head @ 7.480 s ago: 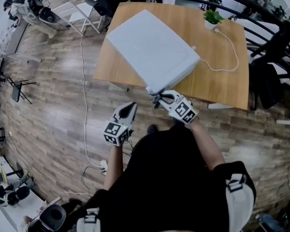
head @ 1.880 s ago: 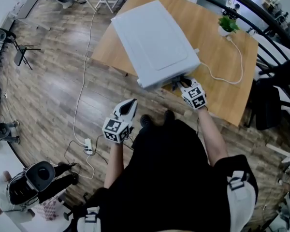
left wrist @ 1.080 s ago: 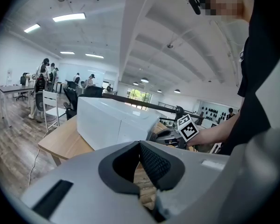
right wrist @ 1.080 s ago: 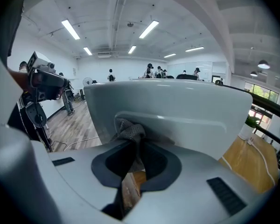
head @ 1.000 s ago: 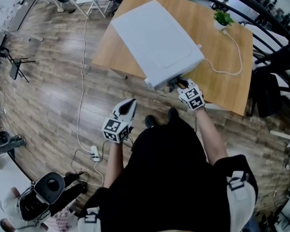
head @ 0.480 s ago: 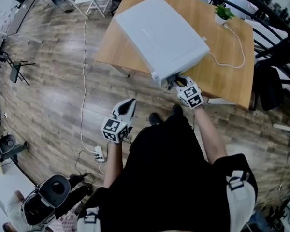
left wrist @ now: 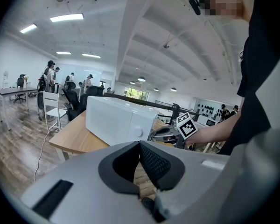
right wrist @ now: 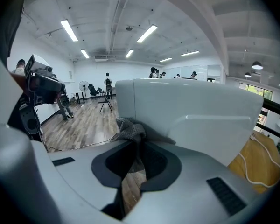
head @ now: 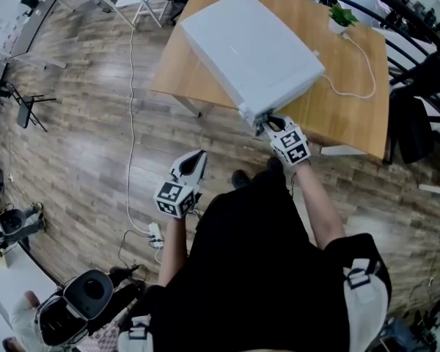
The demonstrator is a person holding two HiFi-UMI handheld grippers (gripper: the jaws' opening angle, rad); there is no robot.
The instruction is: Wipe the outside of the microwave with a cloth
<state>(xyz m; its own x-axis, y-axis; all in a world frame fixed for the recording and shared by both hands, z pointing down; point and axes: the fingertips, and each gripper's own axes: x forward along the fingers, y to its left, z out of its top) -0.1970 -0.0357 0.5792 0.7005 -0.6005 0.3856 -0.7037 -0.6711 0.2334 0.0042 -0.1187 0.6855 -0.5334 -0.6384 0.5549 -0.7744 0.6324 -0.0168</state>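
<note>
The white microwave [head: 253, 50] stands on the wooden surface [head: 352, 116], its near corner at the edge. A grey cloth [right wrist: 130, 129] lies against that corner, clamped in the right tool [head: 270, 125]. The left tool [head: 198, 157] hangs over the floor [head: 81, 123], well apart, its jaws together on nothing.

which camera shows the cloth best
The right gripper view: the grey cloth sits mid-frame, pinched in the right gripper and held against the microwave. The head view shows only a dark scrap at the microwave's corner; in the left gripper view it cannot be made out.
</note>
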